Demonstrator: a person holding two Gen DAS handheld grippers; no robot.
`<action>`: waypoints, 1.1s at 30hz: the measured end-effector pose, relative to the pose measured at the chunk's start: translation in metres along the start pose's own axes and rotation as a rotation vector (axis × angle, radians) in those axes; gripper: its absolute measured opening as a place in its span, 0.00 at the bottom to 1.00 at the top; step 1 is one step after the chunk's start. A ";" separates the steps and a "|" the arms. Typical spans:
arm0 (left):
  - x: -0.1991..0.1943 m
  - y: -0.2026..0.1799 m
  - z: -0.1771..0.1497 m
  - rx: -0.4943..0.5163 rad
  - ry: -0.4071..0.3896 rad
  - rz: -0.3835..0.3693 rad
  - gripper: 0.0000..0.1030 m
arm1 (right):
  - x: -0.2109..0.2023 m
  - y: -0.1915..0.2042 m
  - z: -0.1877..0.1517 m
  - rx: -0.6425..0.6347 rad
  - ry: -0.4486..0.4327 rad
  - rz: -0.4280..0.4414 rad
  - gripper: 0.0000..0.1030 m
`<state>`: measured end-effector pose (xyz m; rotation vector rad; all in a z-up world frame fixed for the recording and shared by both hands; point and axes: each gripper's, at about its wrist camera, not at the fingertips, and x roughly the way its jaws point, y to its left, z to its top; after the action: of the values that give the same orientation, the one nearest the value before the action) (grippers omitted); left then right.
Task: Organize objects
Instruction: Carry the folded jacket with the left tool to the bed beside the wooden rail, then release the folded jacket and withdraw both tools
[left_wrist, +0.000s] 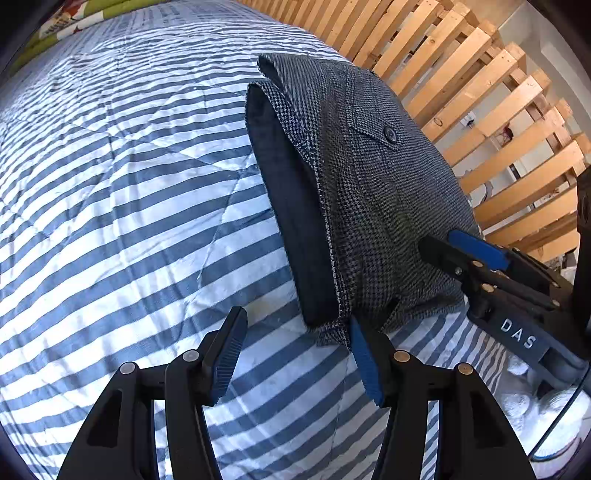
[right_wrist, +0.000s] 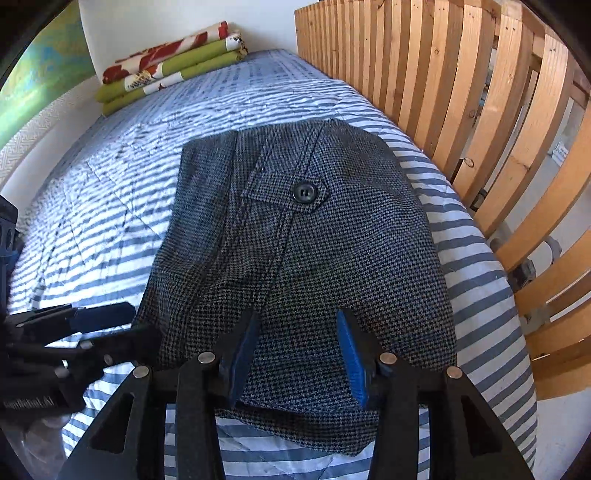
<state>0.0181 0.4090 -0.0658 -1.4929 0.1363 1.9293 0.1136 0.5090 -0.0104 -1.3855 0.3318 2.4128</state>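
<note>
A folded grey houndstooth garment (left_wrist: 369, 192) with a buttoned pocket flap lies on the striped bed, near the wooden slat rail; it also shows in the right wrist view (right_wrist: 303, 251). My left gripper (left_wrist: 299, 354) is open and empty, just at the garment's near left corner, its right finger touching the cloth edge. My right gripper (right_wrist: 299, 354) is open, its fingers standing over the garment's near edge, with nothing gripped. The right gripper also shows in the left wrist view (left_wrist: 480, 258), over the garment's right side. The left gripper shows at the left of the right wrist view (right_wrist: 92, 325).
The blue and white striped quilt (left_wrist: 110, 221) covers the bed. A wooden slat rail (right_wrist: 461, 110) runs along the right side. Folded green and floral bedding (right_wrist: 170, 62) lies at the far end against the wall. White items (left_wrist: 535, 406) lie at the lower right.
</note>
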 end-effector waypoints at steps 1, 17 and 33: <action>-0.010 0.001 -0.006 0.004 -0.010 0.003 0.58 | -0.004 0.000 -0.003 0.012 0.012 -0.003 0.39; -0.247 0.037 -0.176 0.013 -0.290 0.125 0.61 | -0.179 0.080 -0.111 -0.014 -0.089 0.158 0.42; -0.407 0.057 -0.373 0.031 -0.500 0.286 0.68 | -0.302 0.194 -0.215 -0.129 -0.276 0.217 0.51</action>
<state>0.3330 0.0080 0.1523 -0.9695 0.1588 2.4578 0.3463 0.2009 0.1513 -1.0927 0.2710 2.8058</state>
